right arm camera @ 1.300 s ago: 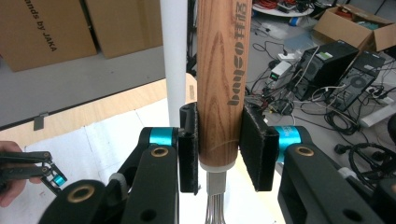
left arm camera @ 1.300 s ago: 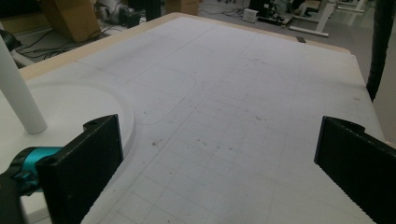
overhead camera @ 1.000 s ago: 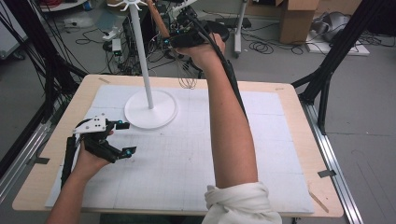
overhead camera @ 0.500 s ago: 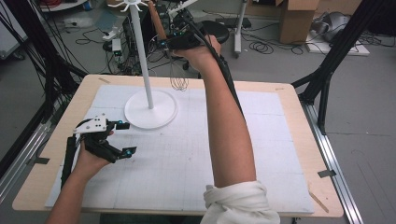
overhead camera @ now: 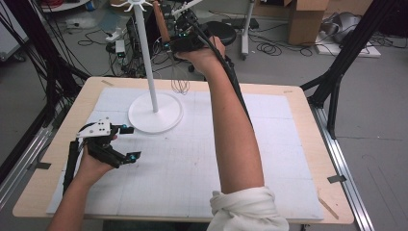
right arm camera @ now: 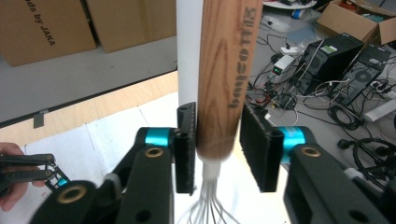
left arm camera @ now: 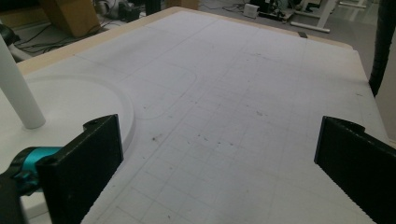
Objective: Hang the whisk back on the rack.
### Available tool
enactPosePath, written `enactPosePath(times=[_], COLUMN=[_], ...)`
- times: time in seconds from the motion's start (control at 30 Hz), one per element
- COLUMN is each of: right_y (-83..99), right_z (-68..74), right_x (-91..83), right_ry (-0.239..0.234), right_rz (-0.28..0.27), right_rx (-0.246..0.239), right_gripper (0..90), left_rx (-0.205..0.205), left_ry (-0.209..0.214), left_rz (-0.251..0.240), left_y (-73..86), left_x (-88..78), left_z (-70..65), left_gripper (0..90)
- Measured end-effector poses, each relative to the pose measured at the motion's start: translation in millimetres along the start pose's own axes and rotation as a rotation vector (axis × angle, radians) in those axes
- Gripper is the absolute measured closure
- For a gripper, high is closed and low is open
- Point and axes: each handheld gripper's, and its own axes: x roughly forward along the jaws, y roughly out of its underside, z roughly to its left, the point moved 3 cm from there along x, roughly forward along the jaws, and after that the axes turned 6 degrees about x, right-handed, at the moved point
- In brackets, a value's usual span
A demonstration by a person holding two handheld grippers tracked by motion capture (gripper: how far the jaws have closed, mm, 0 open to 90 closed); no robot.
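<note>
At the left of the high view, the left gripper [overhead camera: 126, 143] rests low over the white gridded mat [overhead camera: 202, 159] that covers the counter [overhead camera: 308, 103], held in the person's left hand [overhead camera: 91, 161]. In the left gripper view its two black fingers [left arm camera: 84, 168] stand wide apart with nothing but bare mat between them, and the round base of the white stand [left arm camera: 70, 102] lies just beside the left one.

Further right in the high view, the white stand [overhead camera: 155, 113] sits on the mat near its far left part, its thin pole [overhead camera: 146, 57] rising straight up to a spoked top.

Right of the pole, the right gripper [overhead camera: 175, 41] is held high above the far edge of the counter, at the end of a raised forearm [overhead camera: 235, 130]. Between its fingers [right arm camera: 254, 144] is a whisk [overhead camera: 166, 43] with a wooden handle [right arm camera: 226, 70]. The whisk's long axis runs nearly upright: the handle points up, close beside the stand's pole, and the wire loops [overhead camera: 180, 82] hang downward, well above the mat.

In the right gripper view the fingers bracket the handle's lower end, just above where the wires come out. The left one lies against the wood, while a narrow gap shows on the right side, so the hold looks slack. The jaws have just been opening a little, with the handle still between them.
</note>
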Motion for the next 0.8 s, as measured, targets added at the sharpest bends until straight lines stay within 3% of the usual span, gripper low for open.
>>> enactPosePath(times=[0.3,0.6,0.8], right_y=[2.8,10.0,18.3], right_z=[-1.3,0.0,-1.2], right_x=[-3.3,-14.9,-26.2], right_ry=[0.005,-0.050,-0.061], right_rz=[0.016,0.000,-0.006], right_rx=[0.010,0.004,0.005], right_gripper=[56.0,50.6,44.7], left_rx=[-0.001,-0.004,-0.003], left_ry=[0.000,-0.002,0.000], left_rz=[-0.001,-0.004,0.001], left_y=[-0.3,0.0,0.2], left_x=[-0.5,-1.0,-0.8], left_z=[-0.4,-0.3,-0.5], left_gripper=[1.7,1.7,1.7])
